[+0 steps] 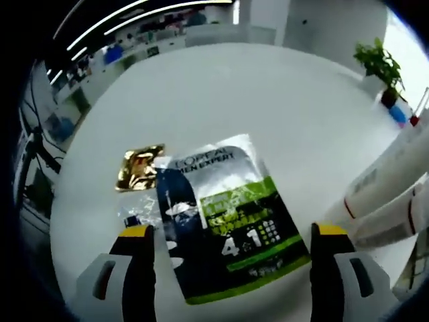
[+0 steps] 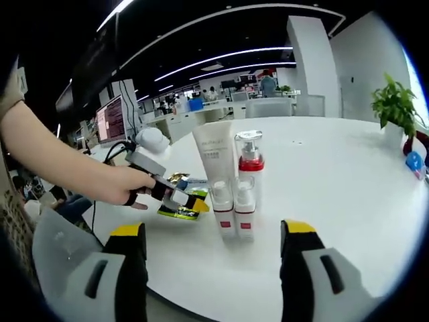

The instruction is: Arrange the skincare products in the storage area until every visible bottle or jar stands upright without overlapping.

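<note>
A dark blue and green sachet (image 1: 228,225) lies flat on the white table (image 1: 268,107), between the wide-apart jaws of my open left gripper (image 1: 233,231). A gold sachet (image 1: 137,168) and a small clear one (image 1: 133,216) lie at its left edge. In the right gripper view a white tube (image 2: 214,153), a pump bottle with a red collar (image 2: 249,161) and two small red-banded bottles (image 2: 233,211) stand upright in a tight cluster. My left gripper (image 2: 193,203), held by a hand (image 2: 127,186), hovers over the sachets (image 2: 175,212) left of that cluster. My right gripper (image 2: 213,229) stands open in front of it, holding nothing.
White red-trimmed bottles (image 1: 385,191) enter the left gripper view from the right. A potted plant (image 2: 394,106) and a small blue thing (image 2: 414,162) stand at the table's far right. A monitor (image 2: 109,121) and cables sit beyond the table's left edge. Desks line the background.
</note>
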